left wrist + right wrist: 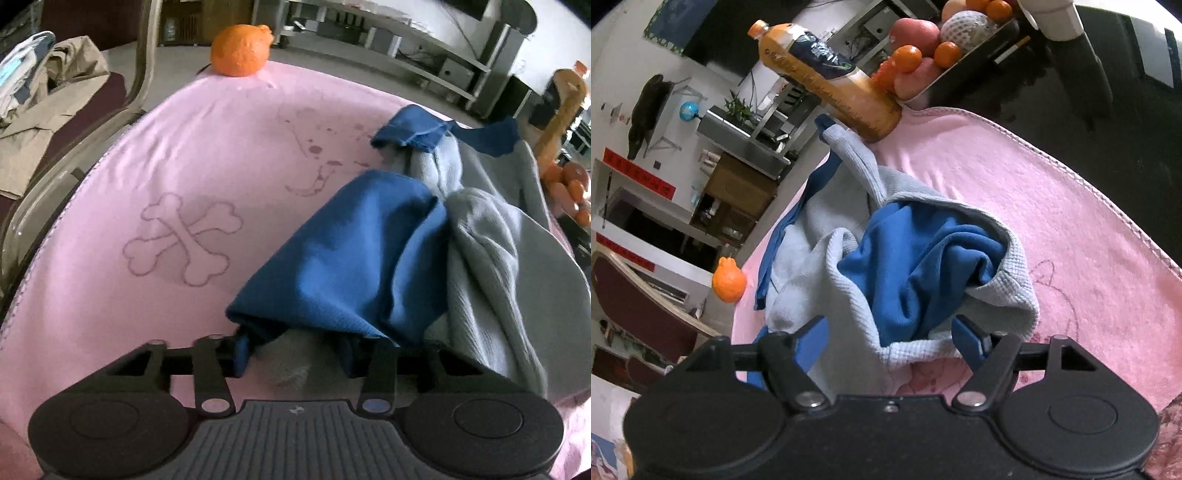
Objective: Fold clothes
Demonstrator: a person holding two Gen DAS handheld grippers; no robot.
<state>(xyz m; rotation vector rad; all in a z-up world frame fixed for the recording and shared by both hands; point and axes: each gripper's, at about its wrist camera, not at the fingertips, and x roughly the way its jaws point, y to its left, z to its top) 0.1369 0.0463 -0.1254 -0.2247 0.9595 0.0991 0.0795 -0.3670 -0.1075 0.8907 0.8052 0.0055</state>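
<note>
The blue-and-grey garment [362,258] hides the left fingers' [242,354] tips.

No lettering is showing clearly enough to read: the bottle's dark label [822,53] at upper centre and the red wall strips [639,173] at left are blurring out.

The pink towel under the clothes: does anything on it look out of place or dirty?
Yes. A lone orange sits at the far edge of the pink towel, apart from the fruit tray. Dark reddish marks on the towel may be stains or faded print.
</note>
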